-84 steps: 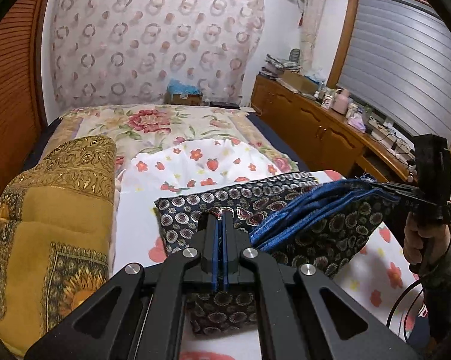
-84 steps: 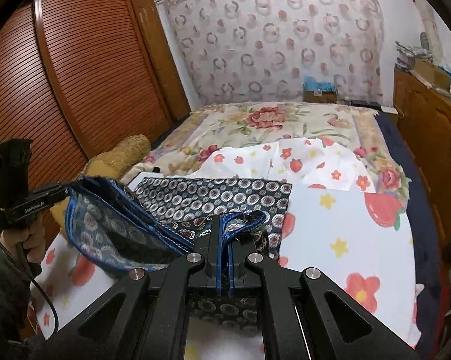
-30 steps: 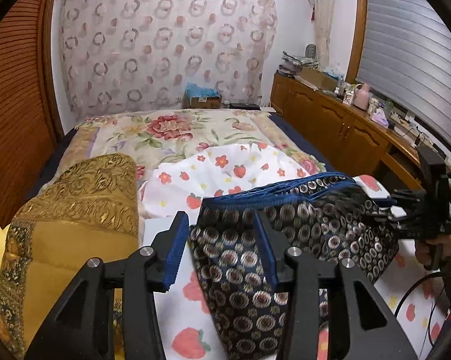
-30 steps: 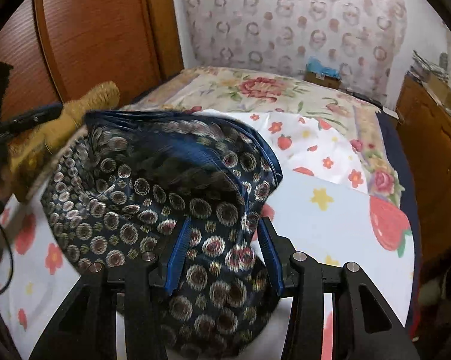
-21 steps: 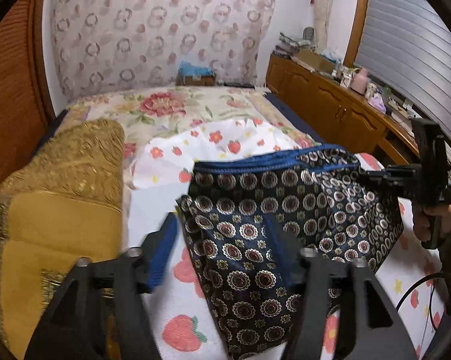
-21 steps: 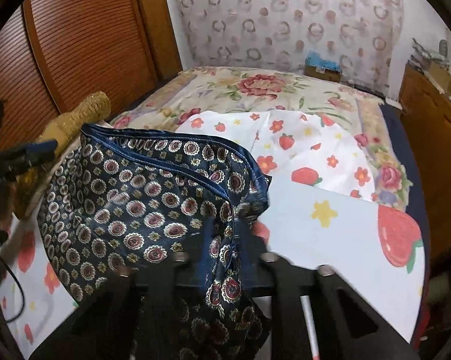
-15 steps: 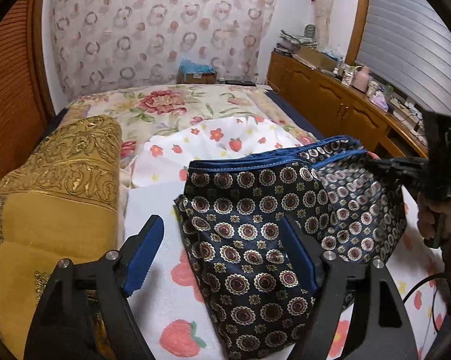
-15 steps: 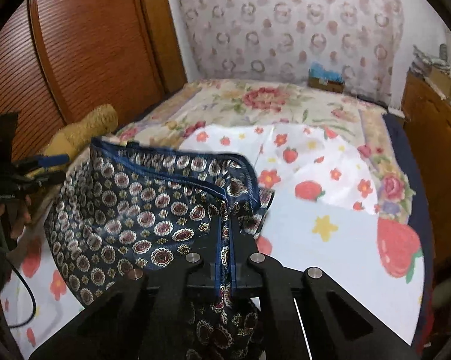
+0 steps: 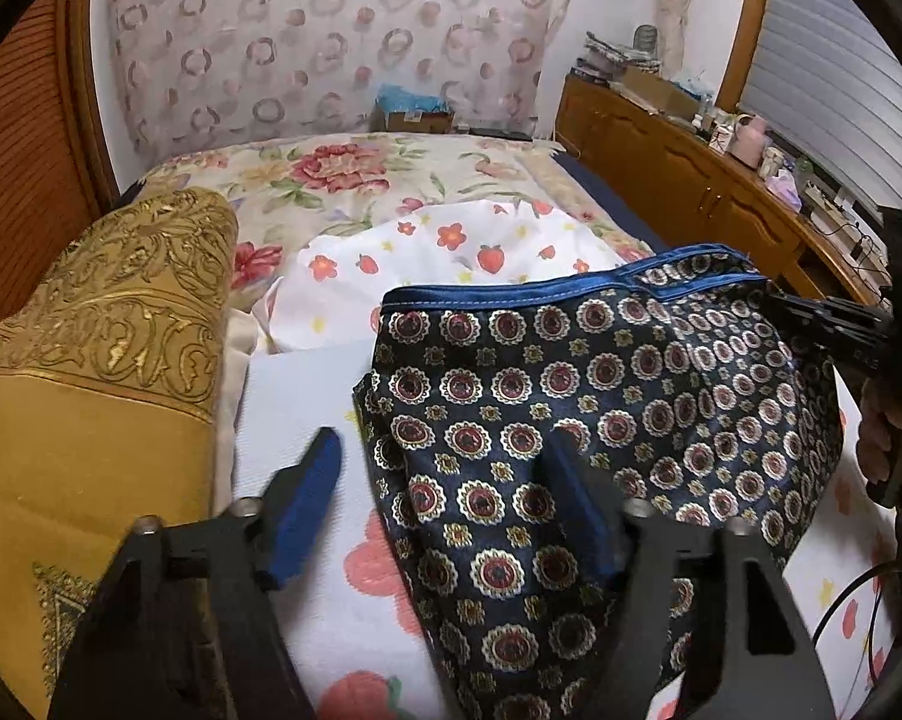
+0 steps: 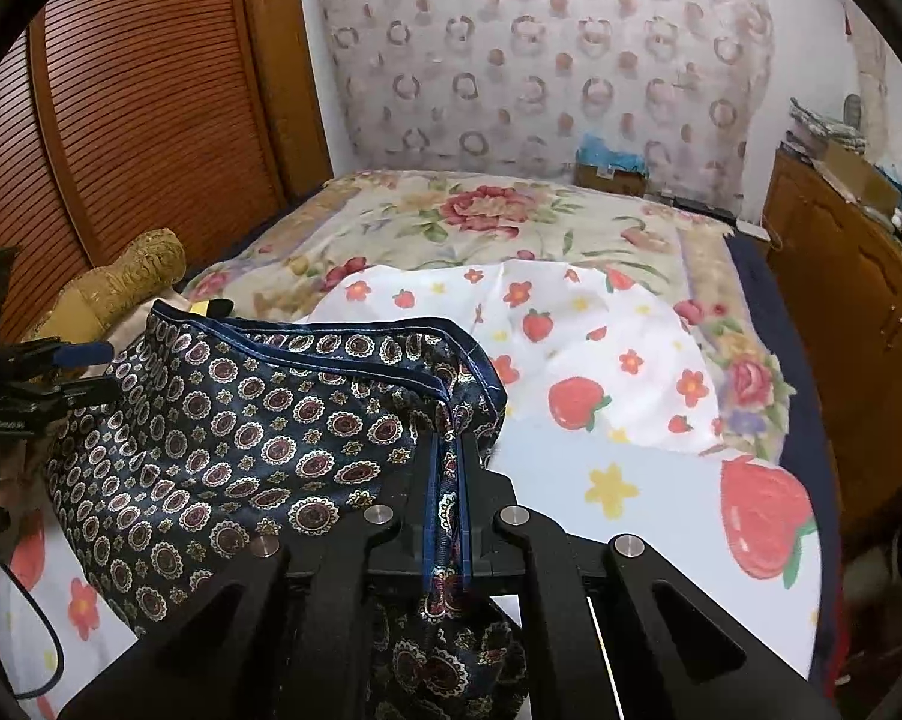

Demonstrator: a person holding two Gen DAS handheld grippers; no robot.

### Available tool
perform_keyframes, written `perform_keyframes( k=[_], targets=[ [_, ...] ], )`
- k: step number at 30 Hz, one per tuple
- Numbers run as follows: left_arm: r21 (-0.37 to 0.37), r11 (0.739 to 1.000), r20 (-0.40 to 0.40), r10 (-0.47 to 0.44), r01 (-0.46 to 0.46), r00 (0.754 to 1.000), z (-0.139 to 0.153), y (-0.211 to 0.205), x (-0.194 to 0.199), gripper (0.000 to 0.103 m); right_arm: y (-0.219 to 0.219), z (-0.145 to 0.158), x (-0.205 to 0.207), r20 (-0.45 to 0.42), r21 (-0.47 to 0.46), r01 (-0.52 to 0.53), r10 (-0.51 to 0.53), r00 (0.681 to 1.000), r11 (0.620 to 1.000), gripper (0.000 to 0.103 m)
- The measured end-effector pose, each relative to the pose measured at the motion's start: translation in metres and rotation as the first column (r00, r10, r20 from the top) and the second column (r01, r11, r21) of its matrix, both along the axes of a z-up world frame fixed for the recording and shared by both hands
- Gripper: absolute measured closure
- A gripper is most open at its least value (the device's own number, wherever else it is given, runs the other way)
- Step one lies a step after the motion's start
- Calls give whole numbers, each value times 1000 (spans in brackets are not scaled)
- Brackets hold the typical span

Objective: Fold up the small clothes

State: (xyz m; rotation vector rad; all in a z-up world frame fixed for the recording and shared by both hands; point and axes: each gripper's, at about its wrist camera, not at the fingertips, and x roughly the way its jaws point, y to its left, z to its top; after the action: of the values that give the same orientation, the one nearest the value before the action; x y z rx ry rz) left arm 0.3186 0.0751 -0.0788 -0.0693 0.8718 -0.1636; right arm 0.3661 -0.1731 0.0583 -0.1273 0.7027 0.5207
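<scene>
R gripper (image 10: 447,516) clamped on navy shorts (image 9: 571,420); L gripper (image 9: 444,504) apart, closing, straddling hem. Gold bolster (image 9: 102,360) crowds L.

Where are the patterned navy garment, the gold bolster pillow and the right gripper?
patterned navy garment (image 9: 571,396), left wrist view, middle of its front panel
gold bolster pillow (image 9: 108,324), left wrist view, embroidered top
right gripper (image 10: 447,468), right wrist view, fingertips shut on the garment's edge

Domestic bedroom. A bed with a floral quilt (image 10: 481,222) and a white strawberry-print sheet (image 10: 601,354) fills the room. Brown louvred wardrobe doors (image 10: 138,108) stand alongside, a circle-patterned curtain (image 9: 330,42) hangs behind, and a cluttered low wooden cabinet (image 9: 679,180) sits below a slatted window shutter (image 9: 841,72).
</scene>
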Motion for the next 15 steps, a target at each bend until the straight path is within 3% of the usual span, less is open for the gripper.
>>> perform_keyframes(
  k=[3,5,9,15],
  targets=[
    [1,1000,-11,14,-14,1000,-4,4,4,52,-3,2,-5,6,-15,9,-9,1000,1000,75],
    [5,1000,-19,23,-23,1000,-6,5,6,54,-5,4,-7,4,-3,4,-4,1000,1000,56],
    [5,1000,-37,25,-24,999,-13,6,9,57,-5,-3,-7,-29,-13,2,-2,1000,1000,45],
    [1,1000,-46,16,-16,999,-15,6,9,60,-4,-11,5,-88,-3,11,-11,996,1000,45]
  ],
)
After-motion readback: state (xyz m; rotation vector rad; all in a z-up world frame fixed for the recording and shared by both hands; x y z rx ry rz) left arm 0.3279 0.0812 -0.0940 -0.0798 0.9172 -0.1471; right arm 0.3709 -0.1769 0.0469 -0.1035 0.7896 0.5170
